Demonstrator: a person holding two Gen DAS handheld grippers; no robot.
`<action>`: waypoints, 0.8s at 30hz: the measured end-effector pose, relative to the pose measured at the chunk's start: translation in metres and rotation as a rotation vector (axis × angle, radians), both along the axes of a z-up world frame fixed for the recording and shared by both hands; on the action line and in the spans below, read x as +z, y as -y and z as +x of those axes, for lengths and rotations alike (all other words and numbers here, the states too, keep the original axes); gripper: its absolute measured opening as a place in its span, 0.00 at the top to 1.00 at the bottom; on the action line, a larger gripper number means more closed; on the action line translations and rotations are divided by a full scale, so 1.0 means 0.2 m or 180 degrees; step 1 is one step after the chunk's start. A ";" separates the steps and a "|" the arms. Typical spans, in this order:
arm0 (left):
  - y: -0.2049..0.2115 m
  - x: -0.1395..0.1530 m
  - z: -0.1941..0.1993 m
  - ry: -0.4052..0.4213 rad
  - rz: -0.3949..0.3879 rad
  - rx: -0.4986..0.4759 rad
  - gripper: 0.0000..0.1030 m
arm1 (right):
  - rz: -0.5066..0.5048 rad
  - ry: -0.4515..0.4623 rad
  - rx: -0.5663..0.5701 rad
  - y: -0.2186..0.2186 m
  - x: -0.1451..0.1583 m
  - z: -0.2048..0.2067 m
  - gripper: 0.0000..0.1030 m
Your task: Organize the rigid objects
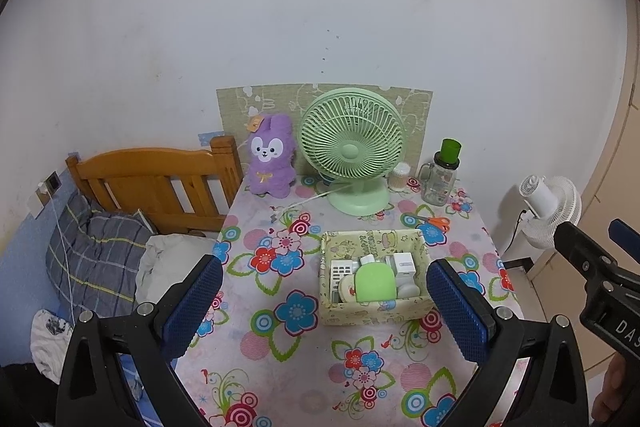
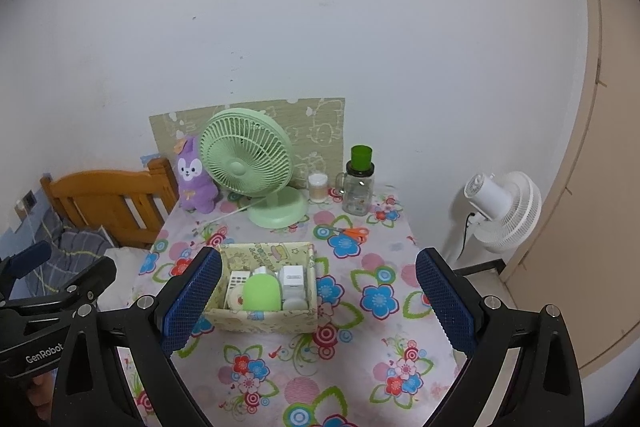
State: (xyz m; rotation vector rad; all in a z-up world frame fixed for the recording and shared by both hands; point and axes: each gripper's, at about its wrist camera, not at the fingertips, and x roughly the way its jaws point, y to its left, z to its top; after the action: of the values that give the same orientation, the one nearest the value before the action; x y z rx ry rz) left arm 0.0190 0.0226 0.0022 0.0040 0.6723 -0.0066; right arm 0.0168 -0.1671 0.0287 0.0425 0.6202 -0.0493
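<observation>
A pale yellow patterned box (image 1: 372, 311) (image 2: 260, 319) sits mid-table on the flowered cloth. It holds a light green oval item (image 1: 375, 283) (image 2: 261, 293), a small white remote-like item (image 1: 340, 273) and several white containers. Orange-handled scissors (image 1: 434, 221) (image 2: 354, 232) lie behind the box to the right. My left gripper (image 1: 324, 311) hangs open above the near table, with nothing between its blue pads. My right gripper (image 2: 318, 301) is open too, empty, hovering near the box. Each gripper shows at the edge of the other's view.
At the back stand a green desk fan (image 1: 352, 151) (image 2: 256, 167), a purple plush (image 1: 270, 159) (image 2: 196, 179), a glass jar with green lid (image 1: 442, 175) (image 2: 358, 187) and a cotton swab tub (image 2: 318, 187). A wooden bed (image 1: 152, 183) lies left, a white fan (image 2: 504, 211) right.
</observation>
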 end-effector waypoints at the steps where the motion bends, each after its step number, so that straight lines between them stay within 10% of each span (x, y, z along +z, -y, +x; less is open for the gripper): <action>1: 0.00 0.00 0.00 -0.0008 0.0005 -0.0010 0.00 | 0.0000 0.0001 -0.0013 0.00 0.00 0.00 0.04; 24: 0.03 0.00 0.03 0.0075 0.0170 -0.0170 0.00 | 0.0069 -0.0041 -0.0262 0.03 -0.02 0.01 0.04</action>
State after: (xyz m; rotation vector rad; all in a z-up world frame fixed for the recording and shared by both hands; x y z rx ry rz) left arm 0.0243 0.0173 0.0032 0.0733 0.6486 -0.0398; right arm 0.0178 -0.1722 0.0256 0.0887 0.6319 -0.1225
